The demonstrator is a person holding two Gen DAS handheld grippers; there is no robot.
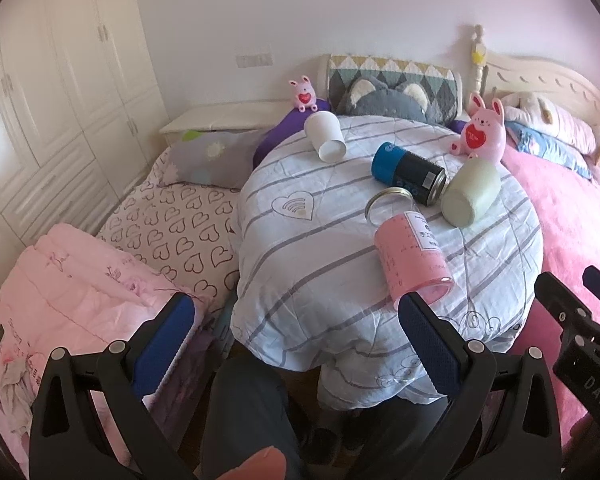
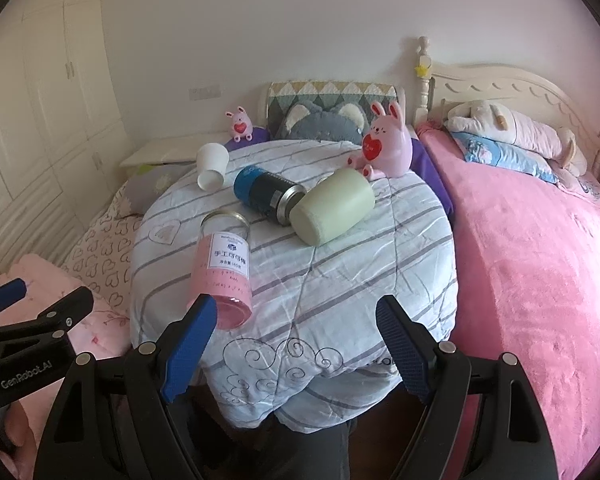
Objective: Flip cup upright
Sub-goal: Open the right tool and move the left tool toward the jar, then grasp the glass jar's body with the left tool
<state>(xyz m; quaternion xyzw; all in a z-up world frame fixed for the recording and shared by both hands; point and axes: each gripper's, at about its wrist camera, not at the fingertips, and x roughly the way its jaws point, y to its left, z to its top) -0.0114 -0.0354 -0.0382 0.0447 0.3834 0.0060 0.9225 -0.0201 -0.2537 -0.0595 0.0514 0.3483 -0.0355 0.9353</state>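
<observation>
Bedroom surroundings frame a round counter (image 2: 340, 280) draped in a striped quilt, before which the left gripper (image 1: 296, 320) and right gripper (image 2: 296, 320) are held with fingers spread wide and nothing gripped. Nearest the fingers, a pink jar (image 2: 224, 268) is seen lying on its side at 11 o'clock in the right wrist view. Farther out, a green cup (image 2: 332, 208), a blue-black can (image 2: 266, 192) and a white paper cup (image 2: 211, 170) are also tipped over, with a pink bunny toy (image 2: 384, 144) at 12 o'clock.

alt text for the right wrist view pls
Four containers lie tipped on a striped quilt: a pink jar nearest, a pale green cup, a blue-black can and a white cup. The open right gripper holds nothing.
</observation>
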